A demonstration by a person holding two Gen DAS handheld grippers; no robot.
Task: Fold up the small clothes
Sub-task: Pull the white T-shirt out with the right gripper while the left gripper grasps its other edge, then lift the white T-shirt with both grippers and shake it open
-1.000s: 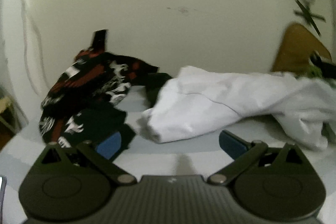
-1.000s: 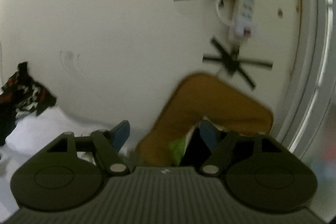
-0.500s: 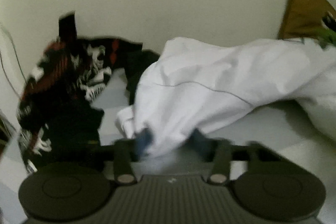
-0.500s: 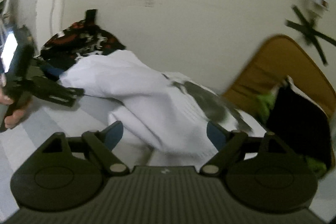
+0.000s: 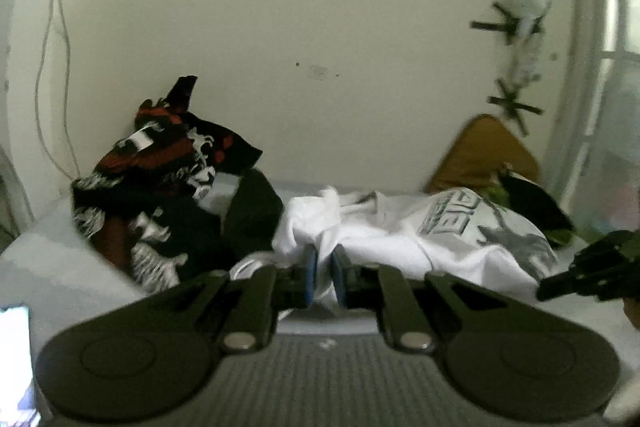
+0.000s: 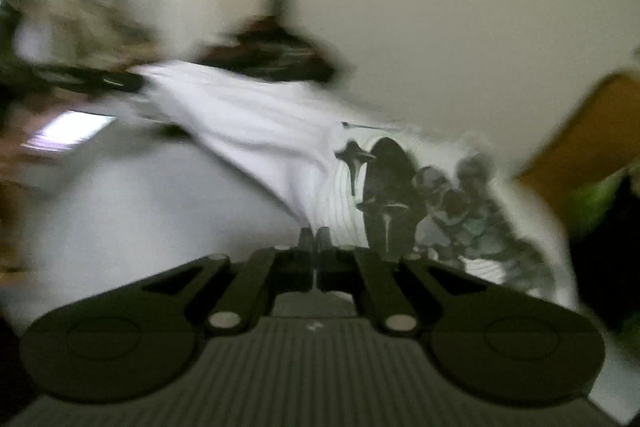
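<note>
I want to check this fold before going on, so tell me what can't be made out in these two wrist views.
- Right wrist view: motion blur smears the white T-shirt, its print and the dark clothes pile.
- Right claw: fabric meets its tips, but how much is pinched is hidden.
- Left wrist view: the left claw is closing on a bunched shirt edge; which edge is unclear.
- The mustard cushion is partly covered by clothes.

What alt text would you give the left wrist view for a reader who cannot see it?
The left claw is closing on a bunched edge of a white printed T-shirt lying on a pale surface. A black, red and white garment is heaped to its left against a cream wall.
</note>
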